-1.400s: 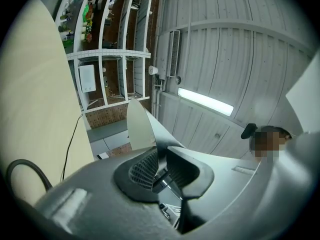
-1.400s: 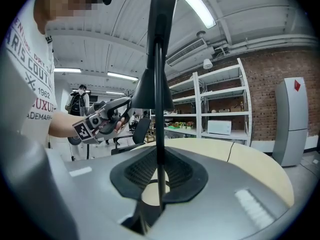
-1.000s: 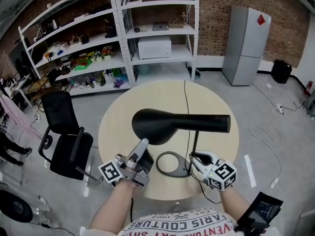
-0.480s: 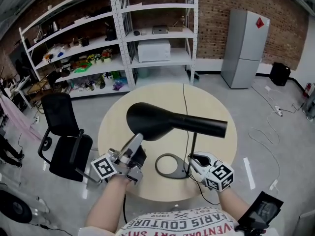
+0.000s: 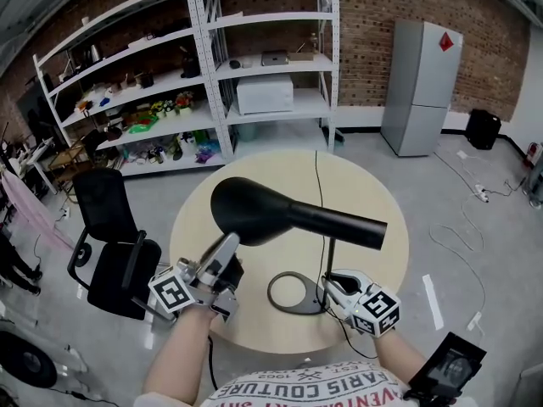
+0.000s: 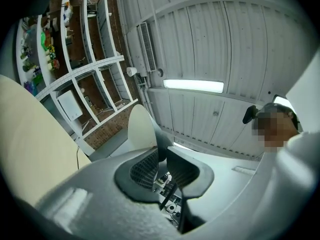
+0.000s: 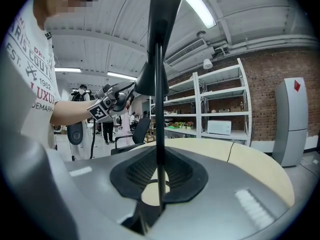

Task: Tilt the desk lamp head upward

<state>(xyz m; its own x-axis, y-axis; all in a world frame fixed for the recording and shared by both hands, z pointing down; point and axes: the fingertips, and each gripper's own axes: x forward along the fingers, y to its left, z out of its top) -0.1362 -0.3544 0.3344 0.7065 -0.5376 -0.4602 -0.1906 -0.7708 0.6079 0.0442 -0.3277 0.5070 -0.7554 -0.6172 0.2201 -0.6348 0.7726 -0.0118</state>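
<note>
A black desk lamp stands on the round beige table (image 5: pixel 373 185). Its wide head (image 5: pixel 250 209) points left and is raised, and its tube arm (image 5: pixel 352 225) runs right, slanting down. The thin stem (image 5: pixel 330 257) rises from a ring base (image 5: pixel 293 292). My left gripper (image 5: pixel 226 248) is shut on the lower rim of the head; in the left gripper view the shade's pale inside (image 6: pixel 141 129) rises from the left gripper (image 6: pixel 162 156). My right gripper (image 5: pixel 327 282) is shut on the stem near the base. The stem (image 7: pixel 159 99) runs straight up between the right gripper (image 7: pixel 159 171) pads.
The lamp cord (image 5: pixel 318 172) runs across the table to its far edge. A black office chair (image 5: pixel 114 244) stands left of the table. Metal shelves (image 5: pixel 254 66) and a grey cabinet (image 5: pixel 420 79) line the brick wall behind.
The lamp head has swung up and to the left, so the tube arm now slants. My left gripper moved left with the rim. The right gripper stayed on the stem.
</note>
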